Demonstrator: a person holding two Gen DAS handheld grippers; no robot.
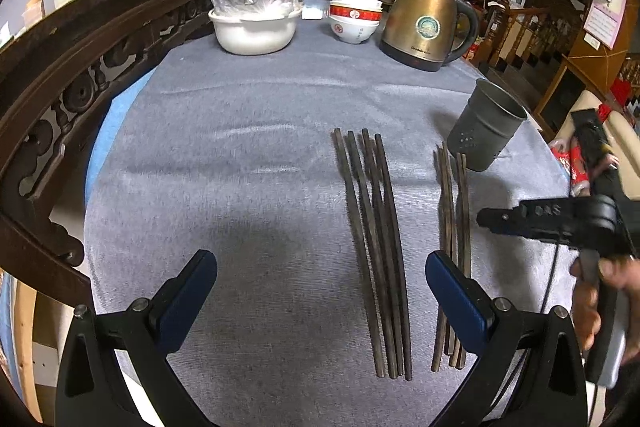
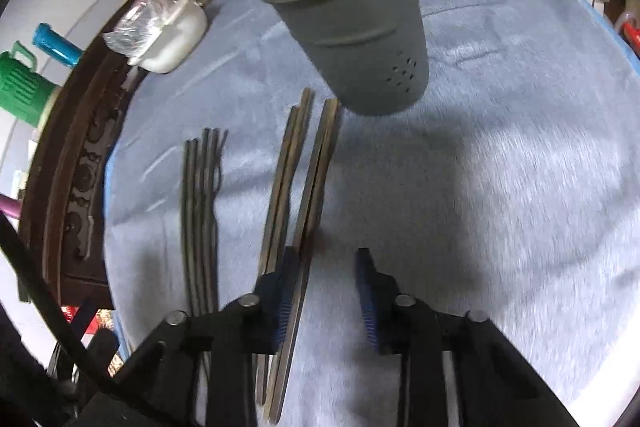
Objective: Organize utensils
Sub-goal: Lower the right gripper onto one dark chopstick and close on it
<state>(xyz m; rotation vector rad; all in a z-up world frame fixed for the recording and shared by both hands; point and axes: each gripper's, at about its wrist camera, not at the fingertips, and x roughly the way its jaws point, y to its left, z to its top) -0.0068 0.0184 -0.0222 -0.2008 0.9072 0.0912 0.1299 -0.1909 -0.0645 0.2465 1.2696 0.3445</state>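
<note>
**Chopsticks still on the cloth, holder not yet filled**

By my reckoning the sorting is barely begun: every chopstick I can see lies on the grey-clothed counter (image 1: 248,131), none in the holder.

Furthest left on the counter, a white plastic basin (image 1: 256,29) holds something wrapped in clear plastic film; I cannot tell what. Beside it stands a stack of red-and-white ceramic bowls (image 1: 355,19), then a brass-coloured electric kettle (image 1: 428,23).

My left gripper (image 1: 320,287) hangs over bare cloth with its fingers spread wide, holding nothing. Just right of that gap lies the darker bundle of wooden chopsticks (image 1: 376,247), side by side. Next comes the browner bundle of wooden chopsticks (image 2: 304,187). My right gripper (image 2: 326,291) is low beside it, fingers narrow but not pressing; one blue pad sits just against the nearest stick, nothing between them.

The grey perforated metal utensil cup (image 2: 352,27) stands upright just beyond that bundle's far tips. What I see of its inside looks empty, the bottom hidden.
</note>
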